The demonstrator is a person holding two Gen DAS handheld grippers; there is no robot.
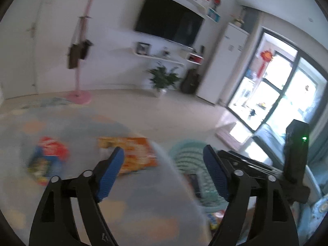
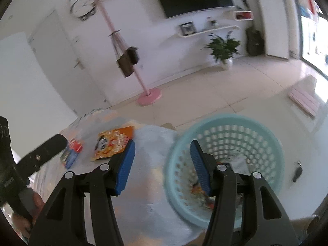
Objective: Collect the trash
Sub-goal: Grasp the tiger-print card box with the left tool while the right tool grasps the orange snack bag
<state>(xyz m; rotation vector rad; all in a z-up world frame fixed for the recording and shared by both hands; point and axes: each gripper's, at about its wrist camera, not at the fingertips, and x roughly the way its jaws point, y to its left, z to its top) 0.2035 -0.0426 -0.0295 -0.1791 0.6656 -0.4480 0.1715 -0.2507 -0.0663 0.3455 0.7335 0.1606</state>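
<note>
Blue pads line both tongs, and both point out over the tabletop (image 2: pixel 147 184). The left tongs (image 1: pixel 164 172) are spread wide and hold nothing. The right tongs (image 2: pixel 163 164) are wide apart too, above the tabletop's edge and touching nothing. Two pieces of trash lie on the tabletop: one orange packet (image 2: pixel 114 143) and one red-and-blue packet (image 2: pixel 71 152). One teal basket (image 2: pixel 272 143) sits beside it, with some trash inside.
</note>
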